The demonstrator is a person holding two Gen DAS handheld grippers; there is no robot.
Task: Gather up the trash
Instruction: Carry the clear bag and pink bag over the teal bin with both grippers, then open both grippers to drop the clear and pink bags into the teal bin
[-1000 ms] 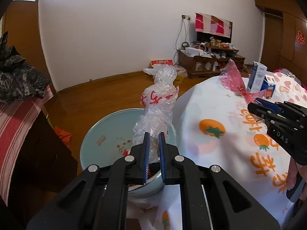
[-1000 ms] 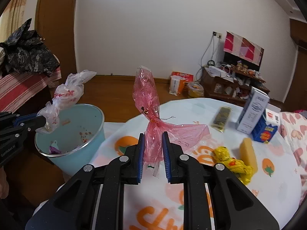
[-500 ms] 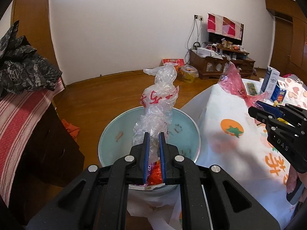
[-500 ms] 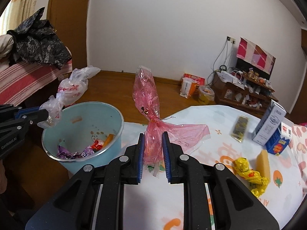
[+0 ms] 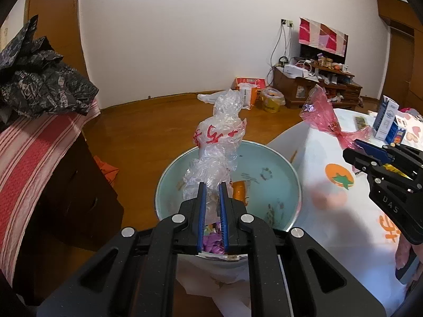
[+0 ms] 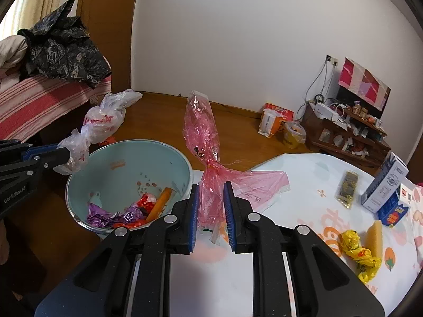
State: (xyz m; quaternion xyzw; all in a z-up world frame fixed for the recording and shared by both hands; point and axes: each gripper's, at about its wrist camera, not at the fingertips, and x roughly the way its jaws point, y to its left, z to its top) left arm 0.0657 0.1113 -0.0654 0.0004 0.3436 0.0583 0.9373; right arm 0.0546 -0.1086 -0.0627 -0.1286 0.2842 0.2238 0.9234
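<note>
**Two bags held over and beside the bin, both standing up from the jaws**

Left wrist view: the left gripper (image 5: 211,198) has its jaws nearly shut, pinching the lower end of the clear bag (image 5: 219,142) with red print. The bag's long axis runs up and away from the jaws, its twisted tip pointing towards the far wall. Directly beneath and beyond the jaws lies the open mouth of the pale blue bin (image 5: 290,166), with wrappers on its bottom. So the bag is already over the opening; judged from this, a release would let it fall straight in. To the right, the right gripper (image 5: 357,145) holds the pink bag (image 5: 321,113) above the edge of the counter (image 5: 317,185), just beside the bin's rim and not yet over it.

Right wrist view: the right gripper (image 6: 211,203) has its jaws close together, clamped on the crumpled lower part of the pink bag (image 6: 201,132). That bag stands almost upright from the jaws, knotted at the middle, with a flat tail spread to the right over the counter (image 6: 304,185). The bin (image 6: 79,185) lies to the left of and below the jaws, touching the counter's edge. The left gripper (image 6: 59,153) is the nearer to the bin, holding the clear bag (image 6: 103,124) at the left rim, slanting up to the right. The pink bag probably needs a further shift to the left before it is dropped.
</note>
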